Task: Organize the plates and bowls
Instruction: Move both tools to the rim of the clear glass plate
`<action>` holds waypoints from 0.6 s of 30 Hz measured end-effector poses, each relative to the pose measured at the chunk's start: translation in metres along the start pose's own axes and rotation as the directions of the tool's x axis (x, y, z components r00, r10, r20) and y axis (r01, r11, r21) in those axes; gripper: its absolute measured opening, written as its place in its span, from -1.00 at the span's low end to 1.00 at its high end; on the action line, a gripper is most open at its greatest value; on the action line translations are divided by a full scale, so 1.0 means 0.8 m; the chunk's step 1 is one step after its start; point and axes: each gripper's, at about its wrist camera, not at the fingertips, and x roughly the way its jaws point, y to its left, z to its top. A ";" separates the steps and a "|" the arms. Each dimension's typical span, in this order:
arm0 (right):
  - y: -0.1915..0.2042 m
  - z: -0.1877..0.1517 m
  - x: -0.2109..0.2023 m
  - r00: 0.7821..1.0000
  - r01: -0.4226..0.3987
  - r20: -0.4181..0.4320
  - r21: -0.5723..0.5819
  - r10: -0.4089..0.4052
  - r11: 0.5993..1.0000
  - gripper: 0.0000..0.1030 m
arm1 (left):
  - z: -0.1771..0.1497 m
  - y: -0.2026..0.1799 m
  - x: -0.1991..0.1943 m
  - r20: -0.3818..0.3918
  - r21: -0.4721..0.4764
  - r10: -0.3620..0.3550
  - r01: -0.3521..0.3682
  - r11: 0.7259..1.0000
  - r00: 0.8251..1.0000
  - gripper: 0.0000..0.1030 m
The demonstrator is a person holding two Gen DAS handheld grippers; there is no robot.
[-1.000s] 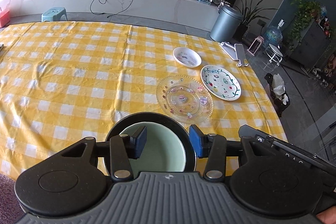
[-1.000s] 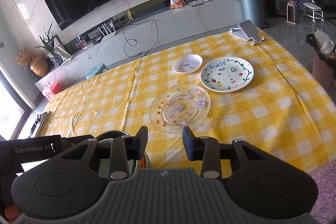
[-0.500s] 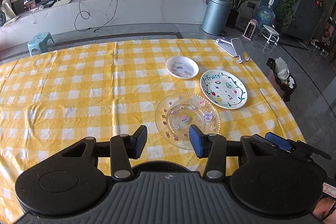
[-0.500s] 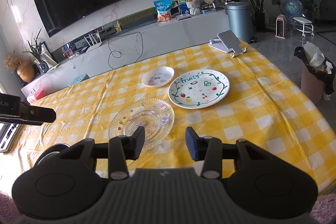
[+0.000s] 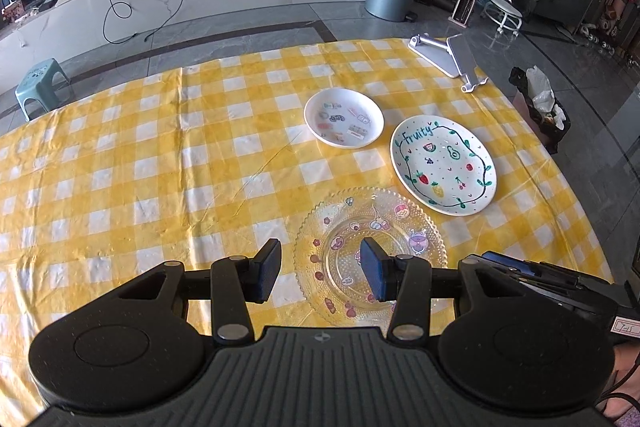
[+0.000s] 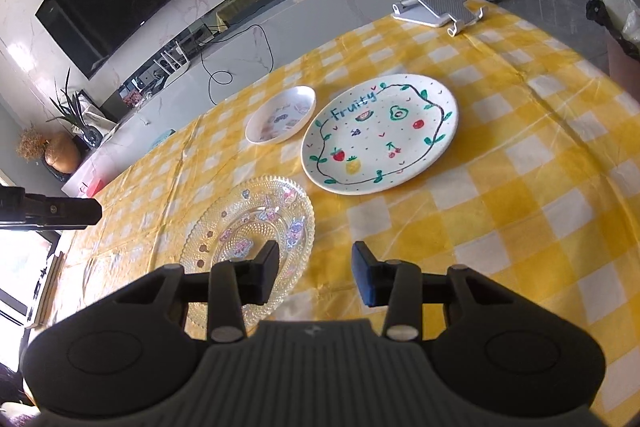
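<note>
My left gripper has left the bowl, spread empty over the glass plate; my right gripper, empty, is closing beside its rim.

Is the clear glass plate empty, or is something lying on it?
Empty: the clear glass plate lies flat, showing only its printed stickers and the tablecloth beneath.

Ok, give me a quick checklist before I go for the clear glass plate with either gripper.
1. Left gripper empty, fingers apart: ok.
2. Right gripper empty: ok, nothing between its fingers, though they are closing a little.
3. Glass plate lies flat on the tablecloth, nothing stacked on it: ok.
4. Glass plate clear of the Fruity plate: ok, a strip of cloth shows between them.
5. Small white dish out of the way: ok, it sits further back.
6. Fingers lined up on the glass plate's rim: not ok, both grippers hang above it.
</note>
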 end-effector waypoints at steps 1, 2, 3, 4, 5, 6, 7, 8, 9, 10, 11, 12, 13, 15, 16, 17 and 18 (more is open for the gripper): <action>-0.004 0.001 0.004 1.000 -0.007 -0.008 0.016 0.007 1.000 -0.31 | 0.003 0.001 0.007 -0.010 0.010 -0.002 0.002 1.000 1.000 0.02; -0.006 0.001 0.009 1.000 -0.015 -0.015 0.032 0.015 0.999 -0.36 | 0.006 0.002 0.013 -0.017 0.022 -0.003 0.003 1.000 1.000 0.02; -0.008 0.001 0.012 1.000 -0.018 -0.019 0.041 0.019 0.999 -0.36 | 0.008 0.003 0.019 -0.023 0.038 -0.005 0.006 0.999 1.000 0.02; -0.009 0.001 0.015 0.999 -0.021 -0.024 0.047 0.022 0.999 -0.36 | 0.011 0.003 0.025 -0.031 0.058 -0.006 0.008 0.998 1.000 0.02; -0.009 0.001 0.017 0.999 -0.025 -0.030 0.050 0.026 0.998 -0.36 | 0.012 0.002 0.032 -0.038 0.078 -0.006 0.009 0.997 0.999 0.02; -0.009 0.001 0.021 0.999 -0.033 -0.039 0.050 0.035 0.998 -0.36 | 0.013 0.002 0.039 -0.050 0.099 -0.007 0.011 0.995 0.999 0.02; -0.008 0.001 0.024 0.998 -0.035 -0.045 0.048 0.037 0.998 -0.36 | 0.013 0.003 0.045 -0.067 0.115 -0.005 0.013 0.993 0.998 0.02; -0.007 0.000 0.027 0.998 -0.037 -0.050 0.044 0.040 0.998 -0.36 | 0.012 0.003 0.051 -0.081 0.124 -0.004 0.014 0.992 0.997 0.01; -0.006 0.000 0.030 0.998 -0.041 -0.055 0.042 0.043 0.998 -0.37 | 0.012 0.004 0.059 -0.100 0.132 -0.004 0.018 0.991 0.995 0.00; -0.005 0.000 0.032 0.997 -0.042 -0.059 0.041 0.045 0.998 -0.38 | 0.010 0.006 0.065 -0.113 0.135 -0.006 0.021 0.991 0.994 -0.04; -0.004 -0.001 0.036 0.997 -0.043 -0.064 0.041 0.045 0.998 -0.44 | 0.008 0.008 0.071 -0.125 0.133 -0.008 0.025 0.991 0.992 -0.08; -0.003 -0.001 0.039 0.997 -0.043 -0.068 0.041 0.046 0.998 -0.46 | 0.006 0.012 0.078 -0.139 0.128 -0.014 0.032 0.991 0.990 -0.10; -0.003 -0.001 0.040 0.997 -0.044 -0.064 0.039 0.046 0.998 -0.47 | 0.004 0.015 0.082 -0.148 0.123 -0.019 0.037 0.992 0.989 -0.11; -0.001 -0.001 0.042 0.997 -0.047 -0.060 0.033 0.049 0.998 -0.47 | 0.000 0.021 0.090 -0.161 0.102 -0.028 0.045 0.994 0.987 -0.17; -0.001 -0.001 0.043 0.997 -0.048 -0.058 0.031 0.050 0.998 -0.47 | -0.002 0.025 0.094 -0.170 0.086 -0.041 0.056 0.995 0.985 -0.20; -0.001 -0.001 0.044 0.997 -0.051 -0.055 0.031 0.052 0.998 -0.47 | -0.003 0.028 0.097 -0.174 0.075 -0.051 0.065 0.995 0.983 -0.22; -0.001 -0.001 0.044 0.997 -0.052 -0.055 0.030 0.053 0.998 -0.51 | -0.004 0.030 0.100 -0.180 0.062 -0.060 0.073 0.995 0.982 -0.23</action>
